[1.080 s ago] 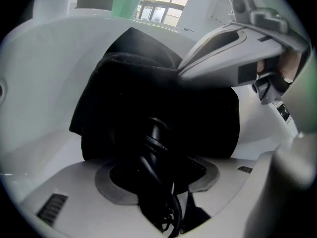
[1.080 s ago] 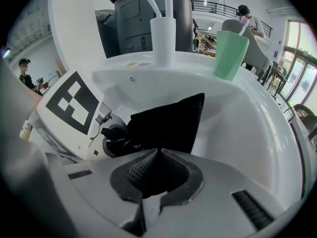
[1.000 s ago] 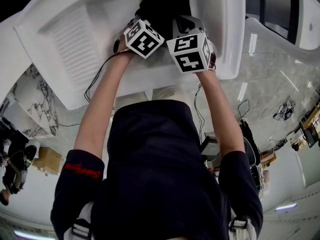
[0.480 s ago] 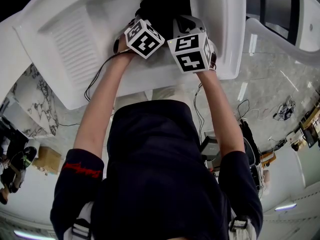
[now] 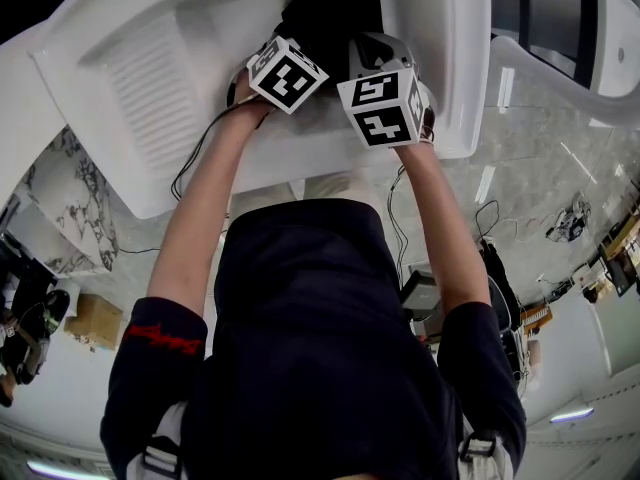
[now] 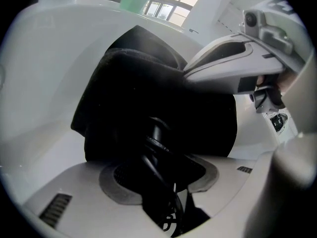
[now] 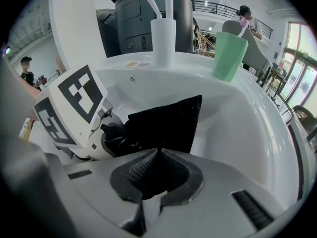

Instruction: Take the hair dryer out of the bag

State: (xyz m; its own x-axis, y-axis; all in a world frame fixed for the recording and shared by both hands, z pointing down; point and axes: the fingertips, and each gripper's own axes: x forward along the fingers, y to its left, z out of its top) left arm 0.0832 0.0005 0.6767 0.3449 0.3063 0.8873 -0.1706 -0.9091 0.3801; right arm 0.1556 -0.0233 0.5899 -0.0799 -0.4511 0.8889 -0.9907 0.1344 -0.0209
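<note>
While black hides black, the left gripper clamps the hair dryer by barrel and cord, half-buried in the bag just ahead. The right gripper pinches that bag's edge, jaws nearly together. White sink beneath, green cup beyond, marble floor behind.

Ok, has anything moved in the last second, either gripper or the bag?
Nothing has visibly changed. The left gripper is still closed on the black hair dryer at the mouth of the bag. The right gripper still pinches the bag's edge. Both are in the same spot in the white basin.
</note>
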